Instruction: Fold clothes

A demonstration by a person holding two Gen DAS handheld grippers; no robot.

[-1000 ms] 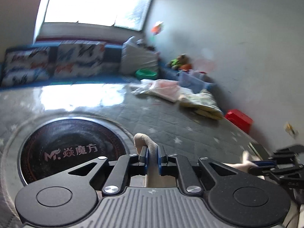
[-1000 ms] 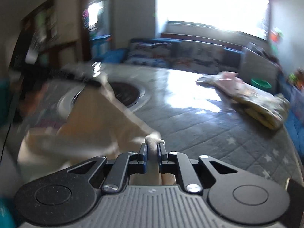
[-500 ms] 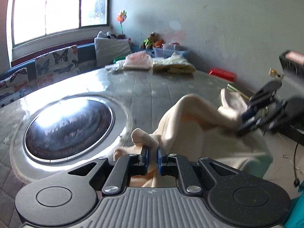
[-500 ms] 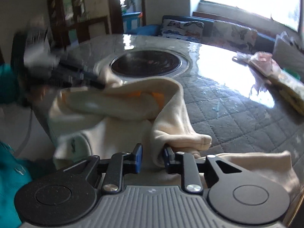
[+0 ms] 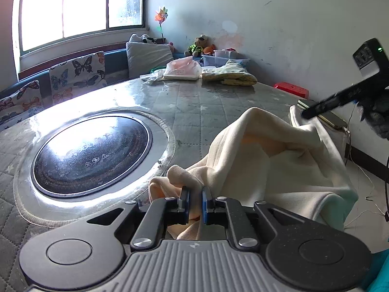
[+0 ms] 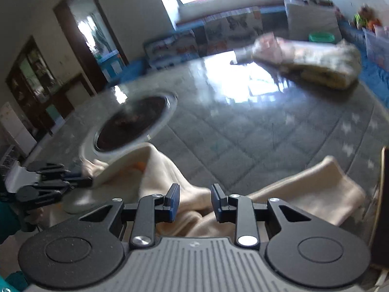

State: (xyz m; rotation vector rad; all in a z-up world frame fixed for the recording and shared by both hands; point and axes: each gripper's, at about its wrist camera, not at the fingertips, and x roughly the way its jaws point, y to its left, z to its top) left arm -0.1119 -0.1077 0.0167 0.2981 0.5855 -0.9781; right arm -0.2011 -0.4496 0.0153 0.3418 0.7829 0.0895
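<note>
My left tongs (image 5: 193, 203) are clenched on a bunched edge of the one cream garment (image 5: 274, 160), which lies at the near edge of the quilted table (image 5: 218, 102) and partly hangs over it. Its long axis runs sideways between my two hands, from the left tongs toward the right tongs (image 6: 195, 200). Those are released, fingers spread, with cloth (image 6: 194, 194) lying loose between them. One round dark hotplate (image 5: 91, 150) sits beyond. Two folded bundles (image 5: 228, 75) lie at the far end.
</note>
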